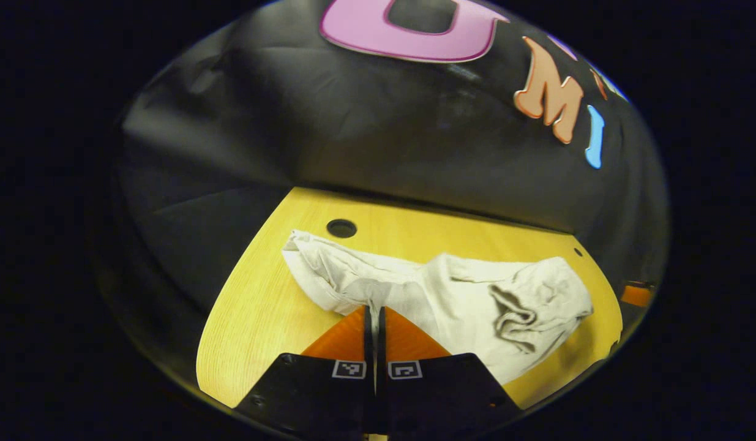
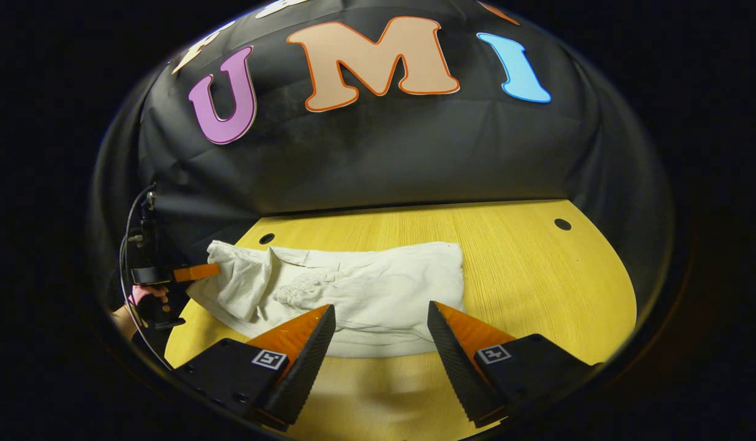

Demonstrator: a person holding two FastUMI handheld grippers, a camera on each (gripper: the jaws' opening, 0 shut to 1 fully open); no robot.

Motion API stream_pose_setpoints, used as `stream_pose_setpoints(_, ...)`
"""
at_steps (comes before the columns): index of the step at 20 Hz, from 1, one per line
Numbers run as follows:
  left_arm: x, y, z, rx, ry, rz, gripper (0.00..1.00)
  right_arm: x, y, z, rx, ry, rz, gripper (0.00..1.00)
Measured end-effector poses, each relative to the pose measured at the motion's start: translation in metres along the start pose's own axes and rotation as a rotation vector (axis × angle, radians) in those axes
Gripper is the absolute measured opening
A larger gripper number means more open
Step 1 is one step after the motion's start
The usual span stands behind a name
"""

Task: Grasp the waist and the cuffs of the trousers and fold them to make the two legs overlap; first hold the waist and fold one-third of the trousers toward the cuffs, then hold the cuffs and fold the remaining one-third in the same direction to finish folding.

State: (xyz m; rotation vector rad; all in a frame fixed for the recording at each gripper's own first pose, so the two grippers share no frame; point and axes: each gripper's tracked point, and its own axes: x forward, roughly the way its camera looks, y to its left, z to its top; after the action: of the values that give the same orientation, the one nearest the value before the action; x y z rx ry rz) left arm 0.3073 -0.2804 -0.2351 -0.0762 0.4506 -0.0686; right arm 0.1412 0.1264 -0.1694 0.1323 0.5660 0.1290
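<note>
White trousers [image 1: 439, 294] lie crumpled across the yellow wooden table [image 1: 261, 318]. My left gripper [image 1: 375, 308] is shut, with the near edge of the cloth pinched between its fingertips. From the right gripper view the trousers [image 2: 365, 285] stretch left to right as a folded band, and the left gripper [image 2: 194, 272] meets their left end, held by a hand [image 2: 146, 298]. My right gripper [image 2: 381, 312] stands open just above the near edge of the trousers, one finger to each side, touching nothing. I cannot tell which end is the waist.
The table [image 2: 524, 275] has bare wood to the right of the trousers and round holes near its back edge [image 2: 562, 224] [image 1: 341, 228]. The black cloth wall [image 2: 378, 159] rises right behind the table. A cable [image 2: 128, 245] hangs by the left gripper.
</note>
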Motion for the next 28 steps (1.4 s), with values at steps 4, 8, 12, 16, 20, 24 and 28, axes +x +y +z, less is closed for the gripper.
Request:
stream_pose_setpoints(4,-0.016,-0.076,0.041,0.018,-0.059,-0.102,0.00,-0.007,-0.017,-0.001,0.009,-0.004,0.014,0.96)
stream_pose_setpoints(8,-0.009,-0.154,0.067,0.074,-0.104,-0.168,0.00,-0.015,-0.047,0.001,-0.020,-0.001,0.003,0.92)
stream_pose_setpoints(12,0.001,-0.226,0.075,0.139,-0.092,-0.222,0.00,-0.025,-0.077,0.003,-0.012,-0.001,-0.014,0.92)
stream_pose_setpoints(16,0.028,-0.283,0.048,0.203,-0.023,-0.235,0.00,-0.029,-0.109,0.003,0.008,-0.006,-0.039,0.97)
stream_pose_setpoints(20,0.058,-0.313,-0.006,0.246,0.051,-0.222,0.00,-0.035,-0.131,-0.002,0.018,0.004,-0.061,0.92)
stream_pose_setpoints(24,0.085,-0.322,-0.052,0.284,0.117,-0.187,0.00,-0.038,-0.142,-0.010,0.015,0.024,-0.065,0.97)
stream_pose_setpoints(28,0.084,-0.328,-0.066,0.299,0.165,-0.219,0.11,-0.043,-0.143,-0.009,0.020,0.023,-0.053,0.96)
